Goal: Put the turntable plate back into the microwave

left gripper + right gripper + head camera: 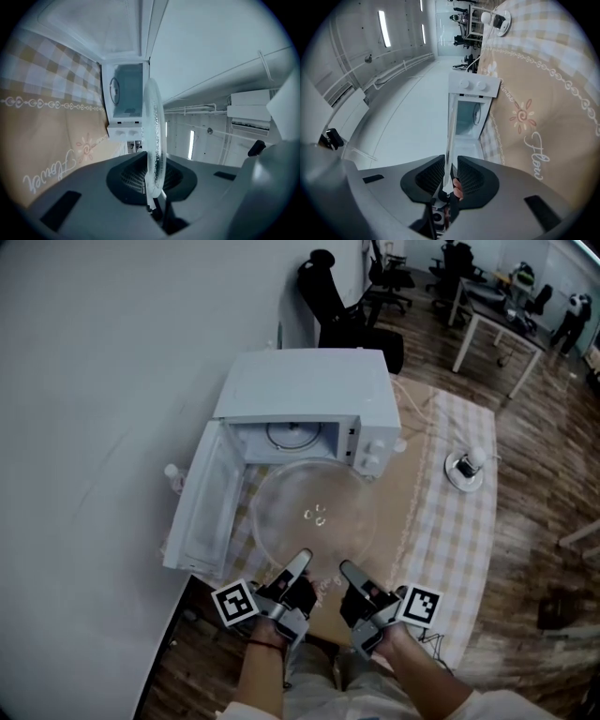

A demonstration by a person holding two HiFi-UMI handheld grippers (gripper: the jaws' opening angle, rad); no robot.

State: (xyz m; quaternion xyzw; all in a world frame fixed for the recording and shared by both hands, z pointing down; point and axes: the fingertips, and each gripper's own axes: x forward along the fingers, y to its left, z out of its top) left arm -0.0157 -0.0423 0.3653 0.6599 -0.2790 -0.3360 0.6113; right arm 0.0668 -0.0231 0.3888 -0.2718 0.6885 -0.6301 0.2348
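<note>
We hold the turntable plate flat with its near rim clamped in both the left gripper and the right gripper, the 2 side by side, and the open microwave lies straight ahead, just past the plate's far edge.

The plate I hold is clear glass, glossy and smooth, with a thick moulded rim. My left gripper and right gripper have matt grey plastic shells. The pads against the glass are dark and finely ribbed. At 12 o'clock the microwave is smooth and white with a soft sheen. The cloth beneath looks matt and woven. At 3 o'clock the floor is wood planks, faintly glossy.
</note>
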